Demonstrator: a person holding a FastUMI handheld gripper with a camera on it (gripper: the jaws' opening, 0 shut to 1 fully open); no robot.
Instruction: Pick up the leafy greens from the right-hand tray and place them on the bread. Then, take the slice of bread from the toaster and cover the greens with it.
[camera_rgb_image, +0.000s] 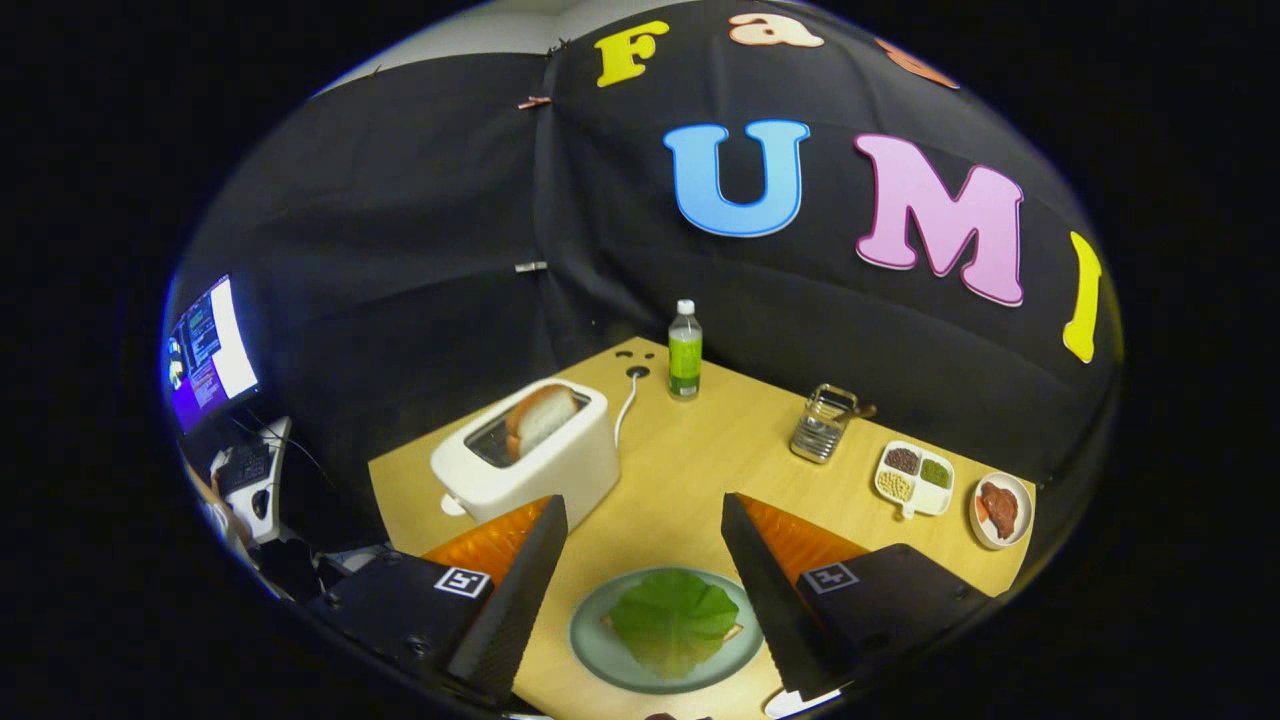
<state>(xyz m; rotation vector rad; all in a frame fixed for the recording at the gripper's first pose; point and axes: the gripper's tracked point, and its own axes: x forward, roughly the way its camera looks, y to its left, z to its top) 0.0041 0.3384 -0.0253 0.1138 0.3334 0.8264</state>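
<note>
A leafy green (673, 618) lies spread over a slice of bread whose crust edge (737, 631) peeks out beside it, on a round grey-green plate (590, 640) on the wooden table. My gripper (645, 510) is open, raised above the plate, with nothing between its fingers; the plate lies below and between them. A white toaster (530, 463) stands beyond the left finger, with a slice of bread (540, 417) sticking up from its slot.
A green bottle (685, 351) stands at the table's far edge beside a cable hole. A metal rack (823, 425), a white divided dish of beans (914, 477) and a small plate of meat (1001, 509) sit to the right. A monitor (210, 350) glows far left.
</note>
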